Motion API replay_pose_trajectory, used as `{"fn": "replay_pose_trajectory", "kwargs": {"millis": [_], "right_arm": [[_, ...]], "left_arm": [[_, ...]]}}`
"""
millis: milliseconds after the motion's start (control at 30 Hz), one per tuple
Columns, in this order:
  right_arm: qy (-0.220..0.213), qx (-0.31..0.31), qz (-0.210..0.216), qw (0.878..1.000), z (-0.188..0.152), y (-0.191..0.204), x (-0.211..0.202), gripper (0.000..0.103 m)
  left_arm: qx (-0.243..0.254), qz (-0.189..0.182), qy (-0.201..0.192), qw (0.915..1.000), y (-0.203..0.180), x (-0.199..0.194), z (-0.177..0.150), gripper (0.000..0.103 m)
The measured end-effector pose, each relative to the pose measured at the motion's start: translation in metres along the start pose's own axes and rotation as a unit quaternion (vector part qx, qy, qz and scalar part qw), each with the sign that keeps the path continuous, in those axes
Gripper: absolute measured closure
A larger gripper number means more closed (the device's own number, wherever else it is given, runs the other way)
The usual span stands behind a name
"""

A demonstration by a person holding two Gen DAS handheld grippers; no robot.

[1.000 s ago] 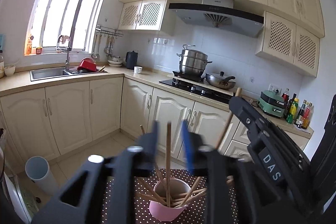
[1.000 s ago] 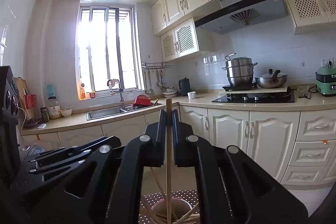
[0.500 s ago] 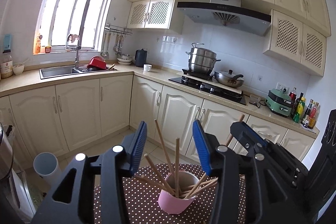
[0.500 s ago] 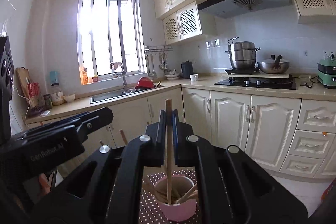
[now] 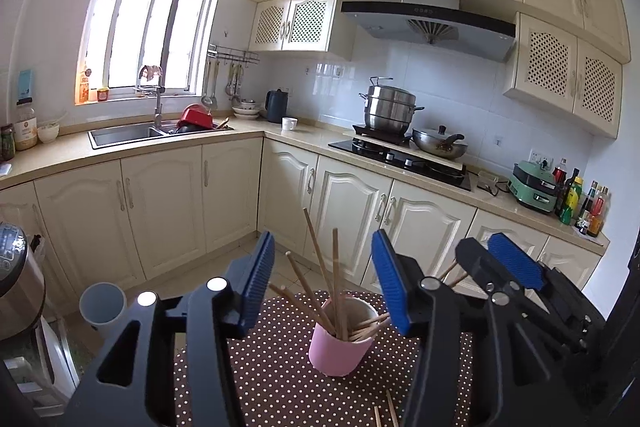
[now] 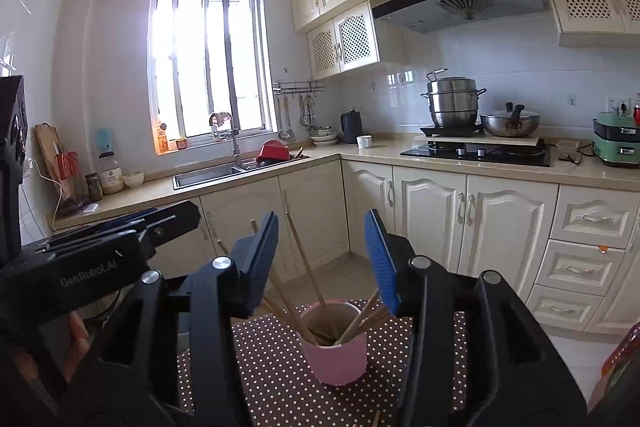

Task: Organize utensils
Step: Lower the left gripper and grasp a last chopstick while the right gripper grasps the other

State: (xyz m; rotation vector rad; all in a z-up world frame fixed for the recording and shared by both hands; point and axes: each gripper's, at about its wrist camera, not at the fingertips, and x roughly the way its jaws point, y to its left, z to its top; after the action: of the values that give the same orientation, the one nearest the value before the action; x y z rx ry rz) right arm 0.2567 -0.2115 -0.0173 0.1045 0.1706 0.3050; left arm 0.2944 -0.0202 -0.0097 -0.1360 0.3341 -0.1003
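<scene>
A pink cup stands on a brown polka-dot table and holds several wooden chopsticks that lean in all directions. It also shows in the right wrist view with chopsticks in it. My left gripper is open and empty, above and in front of the cup. My right gripper is open and empty too, just above the cup; it also shows at the right of the left wrist view. Two loose chopsticks lie on the table near the front edge.
Cream kitchen cabinets and a counter run behind the table, with a sink, a hob with steel pots and bottles. A grey bin stands on the floor at the left. A rice cooker is at the far left.
Both grippers opened. The right gripper let go of the chopstick it held upright, and that chopstick now stands in the cup. Both grippers have drawn back a little from the cup.
</scene>
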Motion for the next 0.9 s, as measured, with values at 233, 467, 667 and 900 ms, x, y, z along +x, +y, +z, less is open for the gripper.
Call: {"fn": "replay_pose_trajectory", "kwargs": {"millis": [233, 467, 667, 900], "right_arm": [[0.0, 0.007, -0.015, 1.0, -0.003, -0.014, -0.035, 0.058], [0.024, 0.026, -0.032, 0.999, -0.027, -0.038, -0.056, 0.056], [0.074, 0.038, -0.04, 0.996, -0.064, -0.055, -0.052, 0.056], [0.158, 0.061, -0.052, 0.984, -0.111, -0.079, -0.034, 0.056]], "left_arm": [[0.004, 0.002, 0.011, 0.9999, -0.007, -0.021, -0.013, 0.052], [0.024, 0.003, 0.053, 0.9983, -0.021, -0.014, -0.043, 0.051], [0.044, -0.001, 0.129, 0.9906, -0.033, 0.017, -0.083, 0.051], [0.079, -0.011, 0.25, 0.9648, -0.049, 0.066, -0.146, 0.051]]}}
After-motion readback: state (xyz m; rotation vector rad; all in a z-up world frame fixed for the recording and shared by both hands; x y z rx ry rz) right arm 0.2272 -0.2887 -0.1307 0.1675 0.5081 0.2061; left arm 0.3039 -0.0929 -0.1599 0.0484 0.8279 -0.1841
